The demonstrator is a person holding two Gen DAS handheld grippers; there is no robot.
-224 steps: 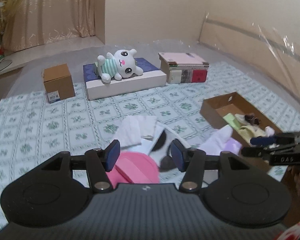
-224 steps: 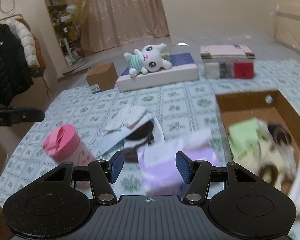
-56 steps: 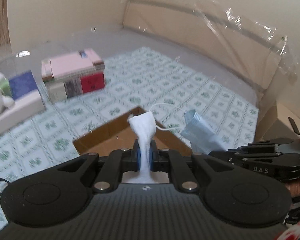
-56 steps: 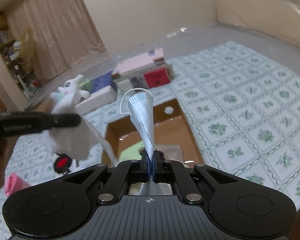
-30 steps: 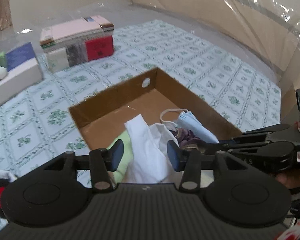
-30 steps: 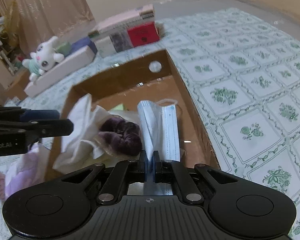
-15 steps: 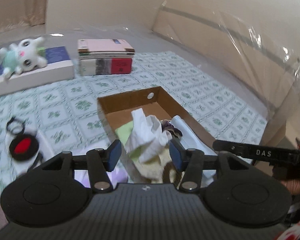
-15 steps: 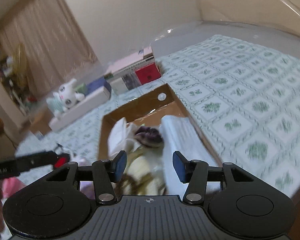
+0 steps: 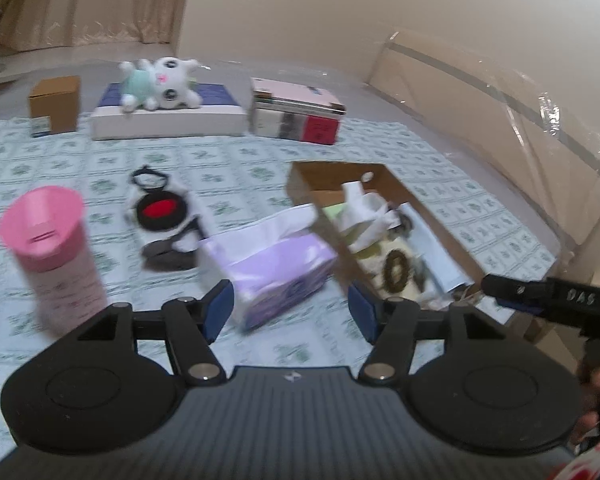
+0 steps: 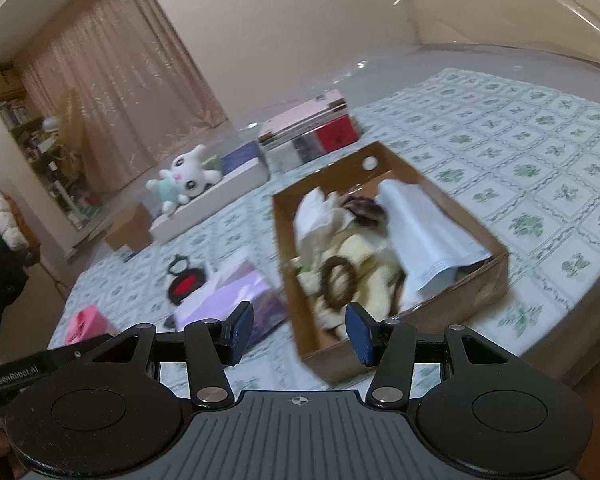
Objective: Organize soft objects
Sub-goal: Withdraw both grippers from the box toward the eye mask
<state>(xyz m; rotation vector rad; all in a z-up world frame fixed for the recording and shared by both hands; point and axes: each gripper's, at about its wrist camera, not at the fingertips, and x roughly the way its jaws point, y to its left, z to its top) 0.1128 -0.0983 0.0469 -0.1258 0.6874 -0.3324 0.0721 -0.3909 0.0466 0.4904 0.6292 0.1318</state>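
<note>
the shallow brown cardboard box on the green-patterned white cloth holds a light blue face mask, crumpled white tissue and a brown hair ring. a lilac tissue pack lies just beside it, directly before the left gripper, whose jaws have just been opening, nothing between them. the right gripper is parted and empty. only the left view shows the whole pink lidded cup.

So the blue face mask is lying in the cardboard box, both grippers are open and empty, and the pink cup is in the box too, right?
Not the cup. In the left wrist view the pink cup stands on the patterned cloth, outside the cardboard box. The blue face mask does lie in the box, and the left gripper and right gripper are open and empty.
</note>
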